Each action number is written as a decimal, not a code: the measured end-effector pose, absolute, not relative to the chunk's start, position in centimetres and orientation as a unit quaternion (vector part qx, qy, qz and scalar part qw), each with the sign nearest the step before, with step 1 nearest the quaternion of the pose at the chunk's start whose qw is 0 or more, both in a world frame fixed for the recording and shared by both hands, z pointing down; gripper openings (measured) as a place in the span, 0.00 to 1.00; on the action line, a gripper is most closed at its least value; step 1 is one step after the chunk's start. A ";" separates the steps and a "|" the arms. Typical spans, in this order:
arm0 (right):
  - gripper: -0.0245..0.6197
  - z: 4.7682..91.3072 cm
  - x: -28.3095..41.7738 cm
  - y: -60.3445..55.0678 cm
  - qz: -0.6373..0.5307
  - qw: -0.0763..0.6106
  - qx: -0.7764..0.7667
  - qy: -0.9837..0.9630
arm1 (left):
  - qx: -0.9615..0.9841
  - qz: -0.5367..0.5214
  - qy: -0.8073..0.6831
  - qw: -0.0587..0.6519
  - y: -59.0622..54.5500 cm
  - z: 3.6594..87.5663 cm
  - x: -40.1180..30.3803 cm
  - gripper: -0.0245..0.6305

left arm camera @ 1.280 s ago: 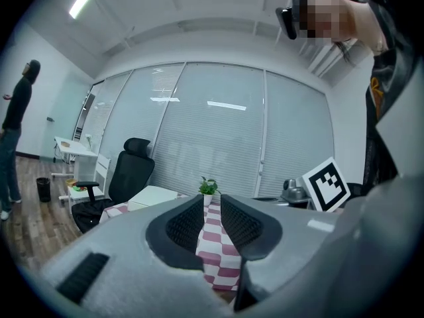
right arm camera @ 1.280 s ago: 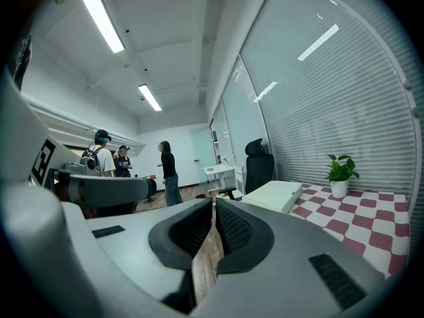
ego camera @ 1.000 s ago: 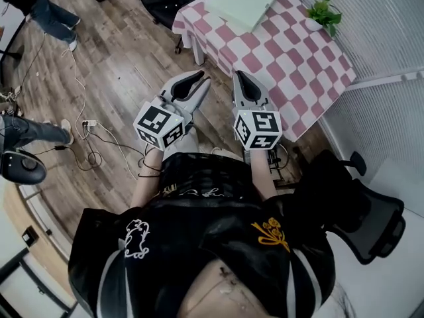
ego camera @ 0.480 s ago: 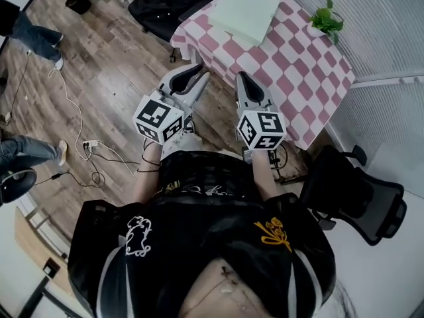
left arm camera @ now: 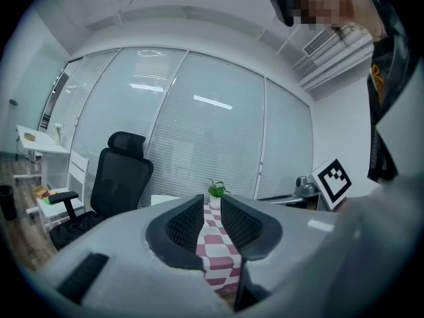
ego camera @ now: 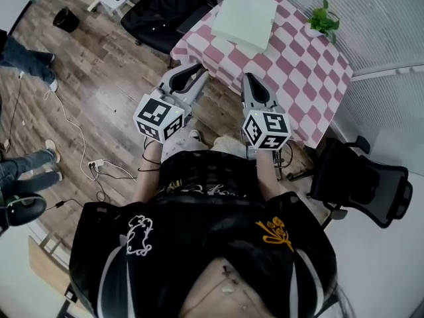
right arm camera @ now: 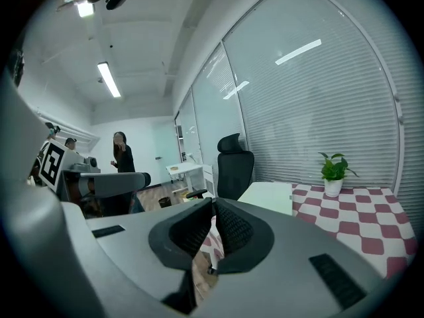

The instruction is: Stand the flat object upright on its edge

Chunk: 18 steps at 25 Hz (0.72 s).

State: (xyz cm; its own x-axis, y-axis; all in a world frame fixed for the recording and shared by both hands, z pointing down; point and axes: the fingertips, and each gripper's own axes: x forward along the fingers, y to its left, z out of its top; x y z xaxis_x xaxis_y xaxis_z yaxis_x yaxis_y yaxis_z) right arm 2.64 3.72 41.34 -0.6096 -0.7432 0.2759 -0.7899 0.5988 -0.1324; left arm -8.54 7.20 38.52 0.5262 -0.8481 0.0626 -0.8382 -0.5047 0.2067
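Slab (ego camera: 245, 15), pale green, square, lies flat on checkered table (ego camera: 301, 71).

The checked surface (ego camera: 291, 65) lies mostly bare across its middle and near side, so there is open room to come in over the front edge. A pale flat pad (ego camera: 244, 17) fills the far left end. A potted plant (ego camera: 322, 20) stands at the far right corner, close to the blind-covered glass wall (ego camera: 391, 25). A black chair (ego camera: 156, 18) crowds the left end, and a second black chair (ego camera: 361, 181) stands off the right side.
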 end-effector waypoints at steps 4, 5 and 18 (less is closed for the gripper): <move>0.08 41.7 3.2 3.2 0.119 0.105 0.451 -0.878 | 0.873 -0.025 -0.473 0.118 6.6 39.4 -8.9 0.17; 0.08 41.7 3.5 3.0 0.119 0.107 0.456 -0.876 | 0.875 -0.025 -0.469 0.120 6.4 39.6 -8.7 0.17; 0.08 44.2 8.0 -2.6 0.147 0.111 0.500 -0.846 | 0.881 -0.007 -0.448 0.152 1.3 42.5 -7.1 0.17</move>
